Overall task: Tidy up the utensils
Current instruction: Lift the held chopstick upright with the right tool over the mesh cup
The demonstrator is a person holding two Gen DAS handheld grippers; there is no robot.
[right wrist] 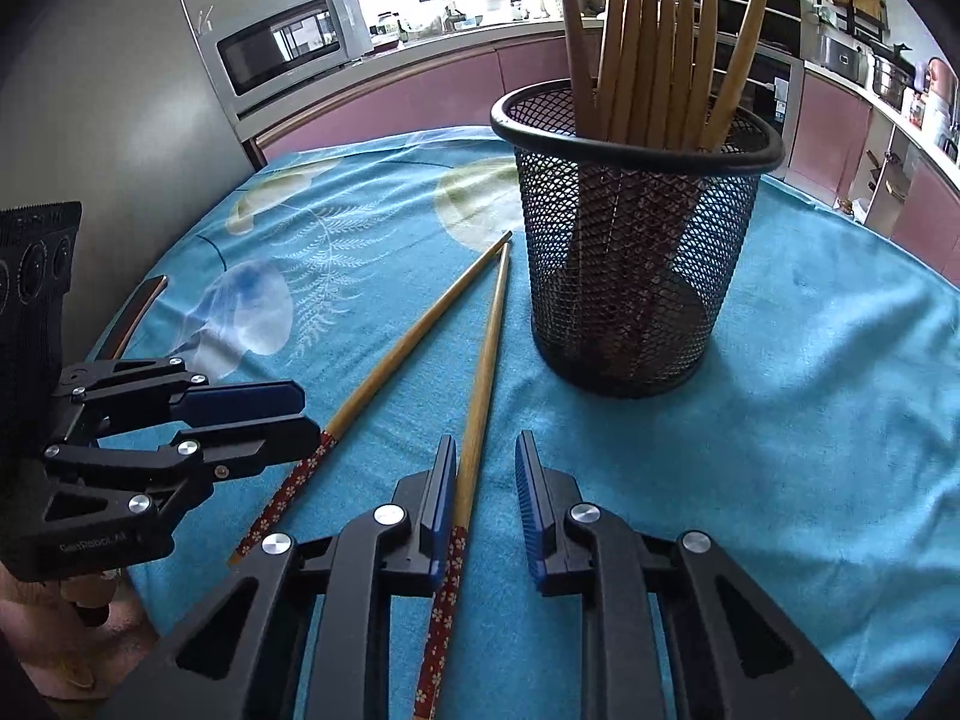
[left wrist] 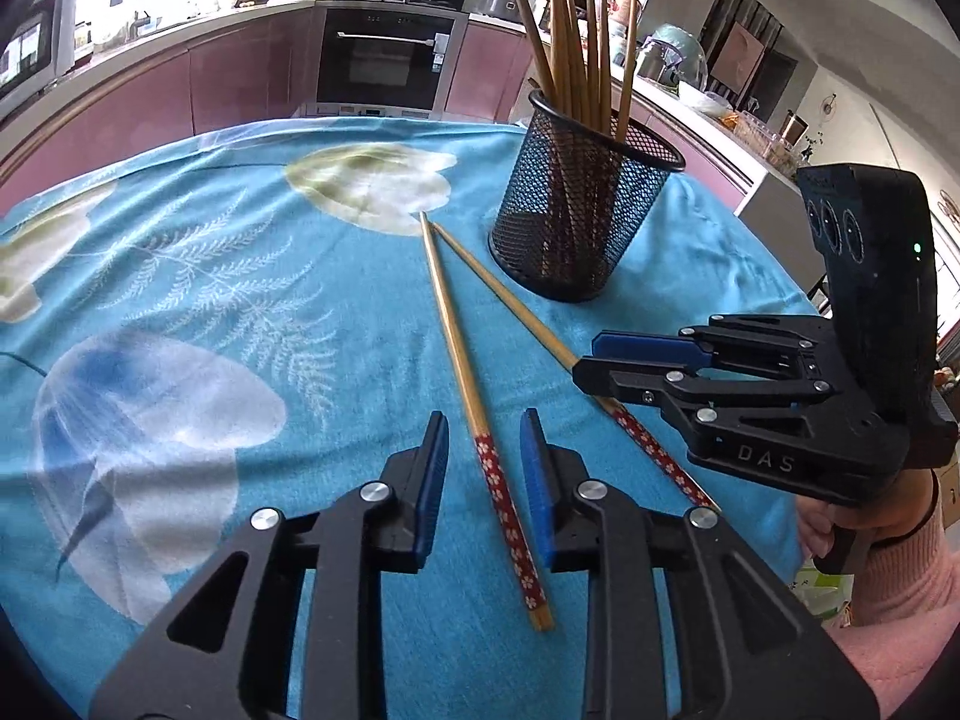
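Chopsticks are what's left here: two long bamboo ones with red flower-print handle ends, lying loose on the blue floral cloth over the desk [left wrist: 180,276], thin tips nearly touching just beside the black wire-mesh cup [left wrist: 582,210] that already holds a bunch of plain bamboo chopsticks [left wrist: 576,48].

The left chopstick [left wrist: 462,372] runs up between the fingers of the left gripper [left wrist: 483,480], which stand a bit apart with clear cloth showing either side, so nothing's gripped. The right chopstick [right wrist: 480,372] sits in the gap of the right gripper [right wrist: 485,504]; it lies right along the left finger, the other finger is off it, so I'd say not clamped yet.

Handling-wise these look light, stiff and smooth, round enough to roll or twist out of a pinch. My guess is the best hold is on the thicker patterned end or just above it, squeezed across the shaft, so the thin tip can drop into the cup first.
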